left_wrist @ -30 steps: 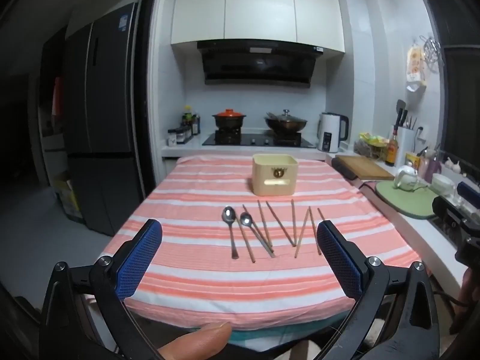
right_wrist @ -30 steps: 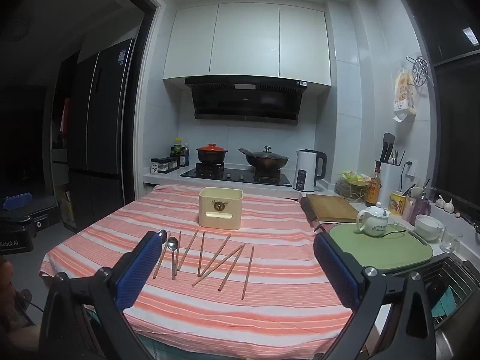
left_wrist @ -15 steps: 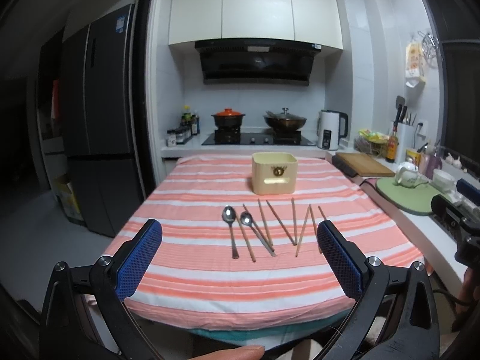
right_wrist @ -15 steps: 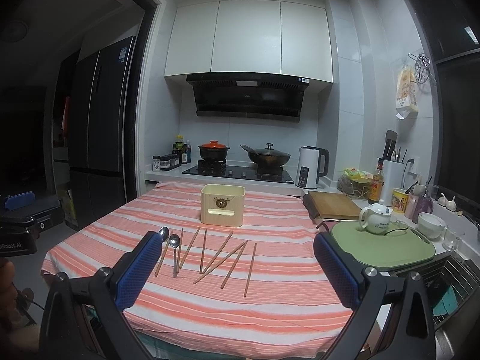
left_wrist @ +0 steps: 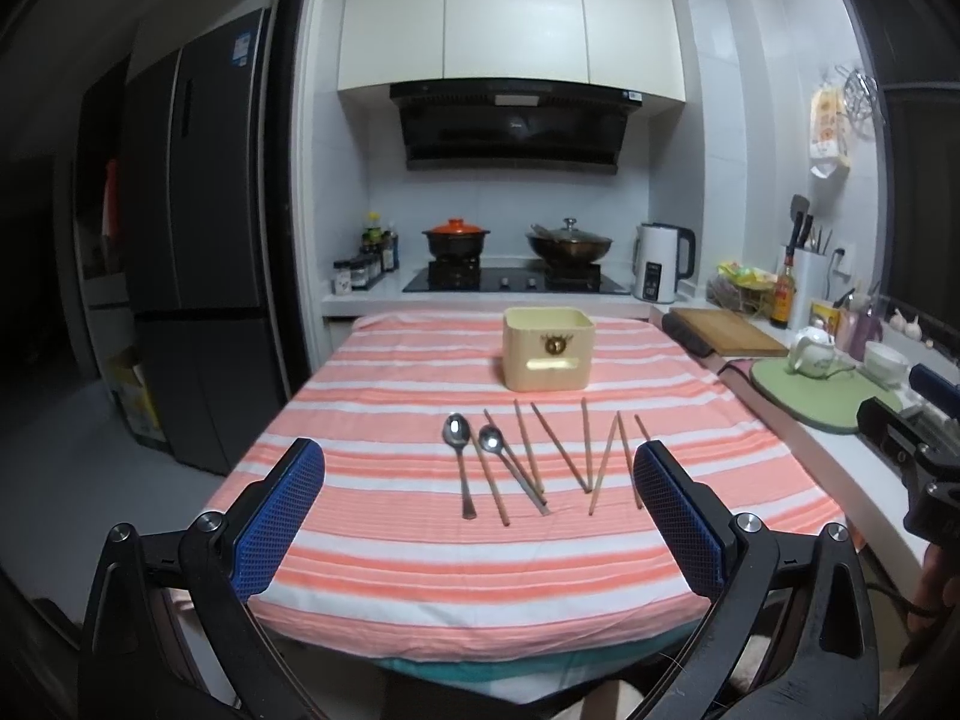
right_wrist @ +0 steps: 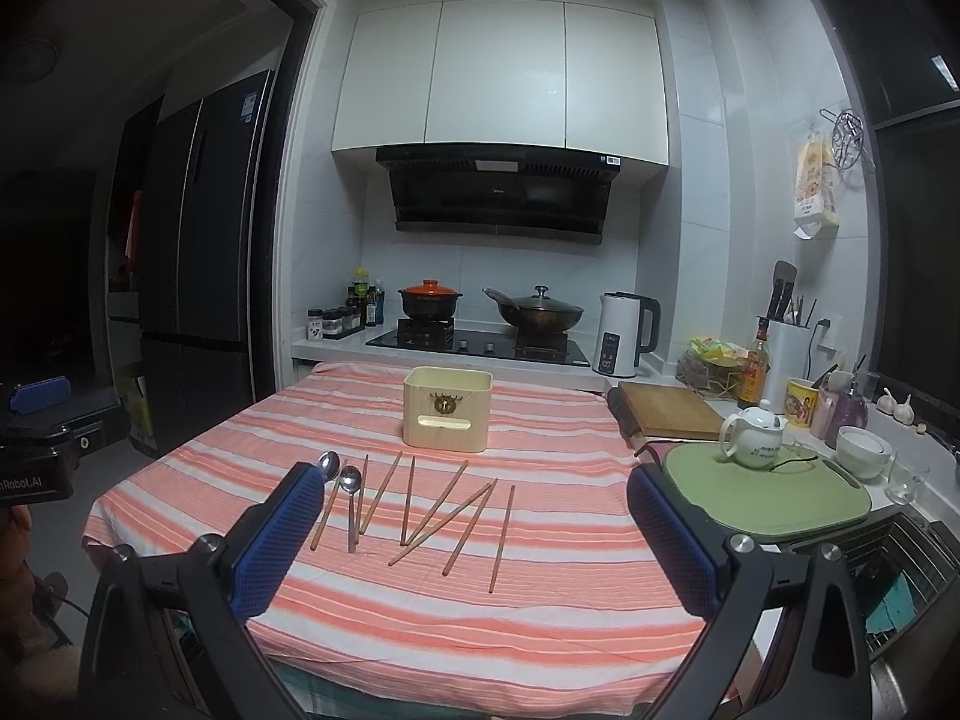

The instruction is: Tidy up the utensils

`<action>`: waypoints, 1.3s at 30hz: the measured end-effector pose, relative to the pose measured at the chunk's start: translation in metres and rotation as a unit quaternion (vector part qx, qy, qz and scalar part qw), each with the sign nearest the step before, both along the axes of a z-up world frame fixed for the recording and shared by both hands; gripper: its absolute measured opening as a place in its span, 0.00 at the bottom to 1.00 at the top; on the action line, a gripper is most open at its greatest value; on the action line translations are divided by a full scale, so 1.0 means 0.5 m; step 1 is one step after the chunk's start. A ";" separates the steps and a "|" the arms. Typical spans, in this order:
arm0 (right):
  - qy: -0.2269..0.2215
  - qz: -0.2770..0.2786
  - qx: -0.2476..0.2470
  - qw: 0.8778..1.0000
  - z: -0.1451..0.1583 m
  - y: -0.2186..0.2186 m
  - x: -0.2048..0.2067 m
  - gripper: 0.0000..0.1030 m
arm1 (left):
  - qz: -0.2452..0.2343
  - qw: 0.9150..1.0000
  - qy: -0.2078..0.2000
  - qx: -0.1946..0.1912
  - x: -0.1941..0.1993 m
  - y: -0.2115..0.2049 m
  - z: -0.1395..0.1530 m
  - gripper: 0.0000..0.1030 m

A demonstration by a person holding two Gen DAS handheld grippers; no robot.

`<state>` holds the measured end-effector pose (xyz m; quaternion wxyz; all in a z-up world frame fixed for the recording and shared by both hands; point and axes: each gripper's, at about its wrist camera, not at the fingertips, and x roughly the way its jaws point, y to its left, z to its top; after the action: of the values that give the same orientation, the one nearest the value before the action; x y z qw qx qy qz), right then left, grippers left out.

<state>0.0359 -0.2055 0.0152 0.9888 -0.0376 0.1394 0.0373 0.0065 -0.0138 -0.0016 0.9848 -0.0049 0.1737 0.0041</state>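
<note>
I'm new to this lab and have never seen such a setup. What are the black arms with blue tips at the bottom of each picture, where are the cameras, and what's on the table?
There is no robot here. A person holds a pair of hand-held tongs in each hand, and a wide-angle camera on each looks forward along its two fingers. One picture comes from the left tongs, the other from the right tongs. The blue tips are the gripping pads. Both tongs are open and hold nothing.

On the striped tablecloth lie two spoons and several chopsticks, loosely scattered. Behind them stands a cream box, open at the top, probably where the utensils will go.
</note>
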 end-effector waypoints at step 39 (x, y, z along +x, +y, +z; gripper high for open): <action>0.006 0.008 -0.002 1.000 -0.009 0.003 0.010 1.00 | 0.001 1.000 0.008 -0.002 0.011 0.005 0.000 1.00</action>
<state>0.0408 -0.2041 0.0106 0.9876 -0.0399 0.1453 0.0448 0.0122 -0.0112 -0.0014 0.9833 -0.0068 0.1819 0.0044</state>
